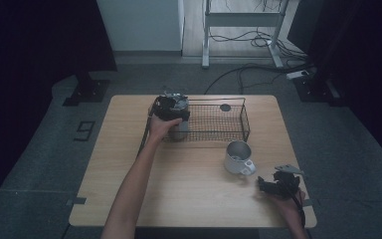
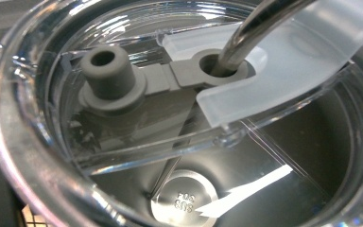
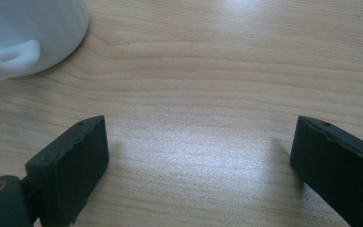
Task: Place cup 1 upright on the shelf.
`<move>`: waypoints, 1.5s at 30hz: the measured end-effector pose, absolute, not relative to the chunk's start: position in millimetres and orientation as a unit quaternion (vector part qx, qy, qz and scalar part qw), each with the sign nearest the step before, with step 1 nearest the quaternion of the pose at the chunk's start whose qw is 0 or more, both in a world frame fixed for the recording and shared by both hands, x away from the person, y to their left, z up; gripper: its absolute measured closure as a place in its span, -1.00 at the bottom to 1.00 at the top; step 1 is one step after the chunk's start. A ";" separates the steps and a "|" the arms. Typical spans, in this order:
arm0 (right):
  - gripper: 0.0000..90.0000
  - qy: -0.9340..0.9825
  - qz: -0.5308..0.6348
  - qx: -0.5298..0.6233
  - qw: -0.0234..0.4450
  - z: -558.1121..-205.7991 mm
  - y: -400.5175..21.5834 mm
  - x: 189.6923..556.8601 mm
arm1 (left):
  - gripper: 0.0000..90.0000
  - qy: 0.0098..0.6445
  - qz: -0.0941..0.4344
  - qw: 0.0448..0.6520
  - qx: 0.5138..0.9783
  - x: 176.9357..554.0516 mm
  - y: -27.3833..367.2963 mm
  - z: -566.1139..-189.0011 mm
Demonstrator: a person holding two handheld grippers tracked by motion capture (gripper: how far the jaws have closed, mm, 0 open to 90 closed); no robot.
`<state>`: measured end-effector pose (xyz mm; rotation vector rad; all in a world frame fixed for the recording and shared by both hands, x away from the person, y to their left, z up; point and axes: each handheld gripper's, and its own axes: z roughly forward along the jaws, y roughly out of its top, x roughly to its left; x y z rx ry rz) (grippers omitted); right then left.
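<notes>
Where the wooden table point(image 1: 189, 194) spreads widest, its near half lies bare between the two forearms, with open room out to the front edge. One wire basket point(image 1: 214, 122) stands at the far edge, near the middle. One tumbler point(image 1: 178, 124) stands upright at the basket's left end; whether it is inside the mesh or just against it cannot be told. It has a metal body, a clear lid point(image 2: 38, 156), a grey stopper point(image 2: 106, 64) and a metal straw point(image 2: 246, 38) through the lid's hole. The left gripper point(image 1: 171, 110) sits right over the tumbler's top, and whether its jaws pinch the tumbler cannot be told. One white mug point(image 1: 238, 158) stands just before the basket's right end, handle toward the person. The right gripper point(image 1: 277, 185) rests near the table's right front corner, jaws spread wide over bare wood, the mug close by. One small dark disc point(image 1: 225, 107) lies in the basket.
</notes>
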<state>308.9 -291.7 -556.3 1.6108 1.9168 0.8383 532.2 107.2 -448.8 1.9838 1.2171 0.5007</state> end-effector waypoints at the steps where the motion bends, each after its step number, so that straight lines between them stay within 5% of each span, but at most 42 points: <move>1: -0.89 0.703 0.308 0.591 0.248 -556.3 -291.7 308.9 | -0.91 0.475 0.195 0.371 0.774 532.2 107.2 -448.8; 45: -0.88 0.704 0.308 0.590 0.248 -556.3 -291.5 308.8 | -1.00 0.460 0.218 0.404 0.760 490.7 123.2 -433.0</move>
